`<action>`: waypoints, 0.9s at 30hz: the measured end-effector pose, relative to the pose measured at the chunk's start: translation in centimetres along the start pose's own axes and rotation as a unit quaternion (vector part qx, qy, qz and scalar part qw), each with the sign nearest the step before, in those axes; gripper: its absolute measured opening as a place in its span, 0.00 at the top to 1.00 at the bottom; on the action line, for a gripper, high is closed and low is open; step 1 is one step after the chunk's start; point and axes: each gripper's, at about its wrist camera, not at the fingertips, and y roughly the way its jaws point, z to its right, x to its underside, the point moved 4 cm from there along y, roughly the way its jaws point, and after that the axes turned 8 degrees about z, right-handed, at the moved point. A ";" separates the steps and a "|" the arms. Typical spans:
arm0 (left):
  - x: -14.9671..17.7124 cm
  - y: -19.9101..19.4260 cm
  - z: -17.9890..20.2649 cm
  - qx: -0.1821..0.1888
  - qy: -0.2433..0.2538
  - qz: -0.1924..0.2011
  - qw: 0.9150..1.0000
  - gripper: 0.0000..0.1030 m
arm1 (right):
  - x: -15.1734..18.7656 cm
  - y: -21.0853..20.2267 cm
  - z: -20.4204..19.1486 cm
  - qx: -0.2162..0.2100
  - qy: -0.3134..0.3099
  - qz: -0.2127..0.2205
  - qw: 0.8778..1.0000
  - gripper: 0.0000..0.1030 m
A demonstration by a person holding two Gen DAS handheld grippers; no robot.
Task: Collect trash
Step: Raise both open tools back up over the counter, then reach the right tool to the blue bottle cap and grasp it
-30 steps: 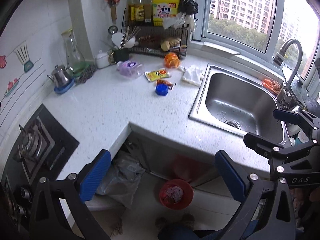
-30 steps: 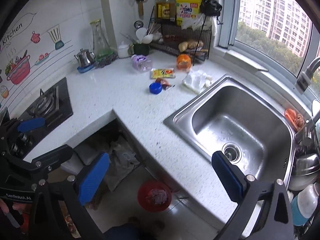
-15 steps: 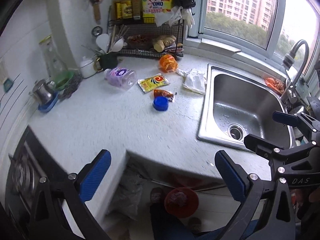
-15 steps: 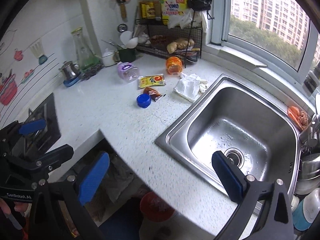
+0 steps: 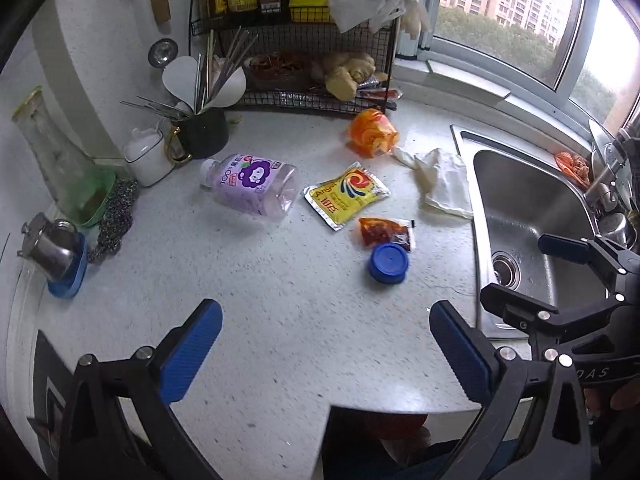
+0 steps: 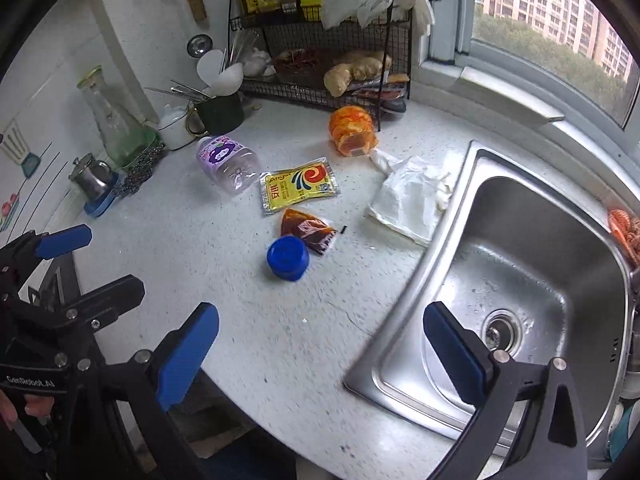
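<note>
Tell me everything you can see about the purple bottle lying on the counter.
The purple bottle is clear plastic with a purple label showing a cartoon grape and "100%". It looks empty and a bit crumpled. It lies on its side on the speckled white counter, white cap toward the white lidded jar, base toward the yellow packet. Nothing grips it; both claws are open and well short of it.

Ahead of the jaws, the speckled white table bore a blue lid, sauce sachet, yellow packet and purple bottle.
</note>
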 end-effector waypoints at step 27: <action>0.8 12.6 -7.7 0.039 -0.021 -0.106 0.993 0.00 | -0.8 13.9 -3.2 0.017 0.010 -0.126 0.992 0.39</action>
